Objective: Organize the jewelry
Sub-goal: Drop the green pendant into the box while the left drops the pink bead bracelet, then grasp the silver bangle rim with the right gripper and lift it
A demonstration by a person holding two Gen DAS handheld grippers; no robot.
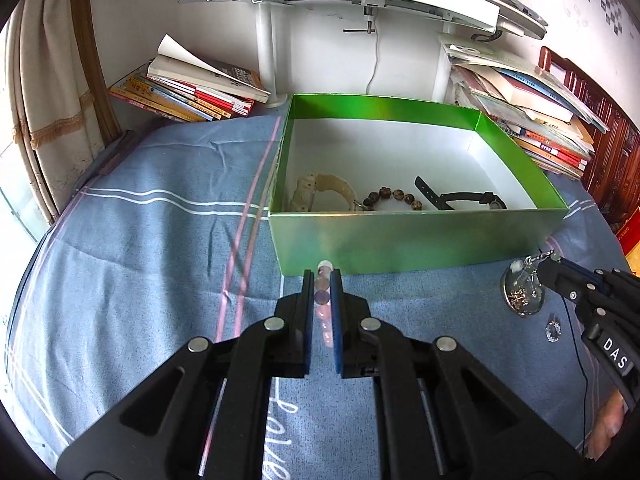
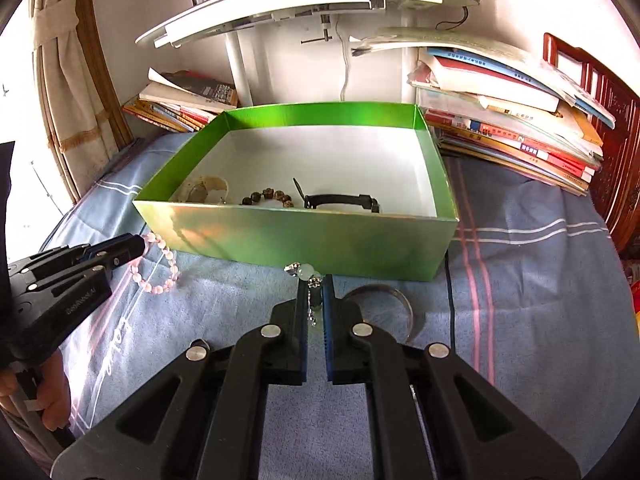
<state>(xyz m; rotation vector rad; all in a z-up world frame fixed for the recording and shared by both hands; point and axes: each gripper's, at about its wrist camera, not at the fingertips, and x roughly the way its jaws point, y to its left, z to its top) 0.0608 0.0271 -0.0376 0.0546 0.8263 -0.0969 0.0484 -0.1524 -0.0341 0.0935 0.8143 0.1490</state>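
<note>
Green glossy cardboard box w/ white inside sits just ahead of both claws on blue checked cloth. In it, along the near wall: cream carved bangle, dark wooden bead bracelet, black strap watch.

Left gripper is pinched narrow on a pink bead bracelet; round translucent beads hang in a loop off its tip, above the cloth, near the box's front wall.

Right gripper is clamped on a silver chain w/ pale green bead. Metal bangle lies flat just right of its tips. Small clear ring-shaped piece lies beneath that claw.
</note>
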